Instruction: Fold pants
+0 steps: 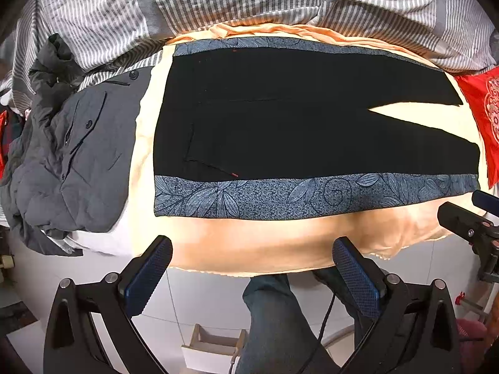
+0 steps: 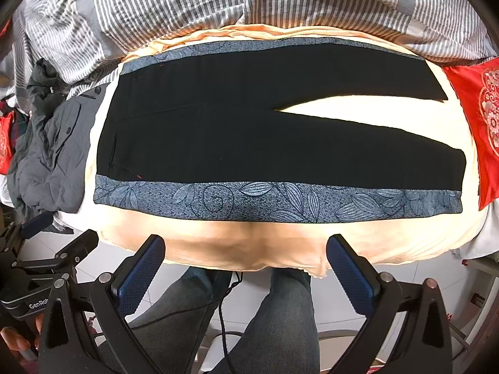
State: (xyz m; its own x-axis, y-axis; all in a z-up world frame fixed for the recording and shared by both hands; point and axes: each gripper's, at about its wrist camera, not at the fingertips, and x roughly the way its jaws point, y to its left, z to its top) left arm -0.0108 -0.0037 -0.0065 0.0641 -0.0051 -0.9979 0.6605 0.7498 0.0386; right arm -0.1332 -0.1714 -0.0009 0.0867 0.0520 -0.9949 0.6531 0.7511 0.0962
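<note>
- Left wrist view: your left gripper (image 1: 252, 265) hangs with its jaws spread wide and nothing between them, short of the bed's near edge. The pants (image 1: 280, 118) lie flat on the peach sheet (image 1: 274, 243), waist at left, legs splayed apart at right. No fold looks started.
- Right wrist view: your right gripper (image 2: 246, 261) is likewise released and empty. The pants (image 2: 249, 137) lie untouched, so judge every fold as still left.

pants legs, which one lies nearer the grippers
The leg edged by the near blue floral stripe; the other leg lies beyond the gap, toward the striped bedding.
</note>
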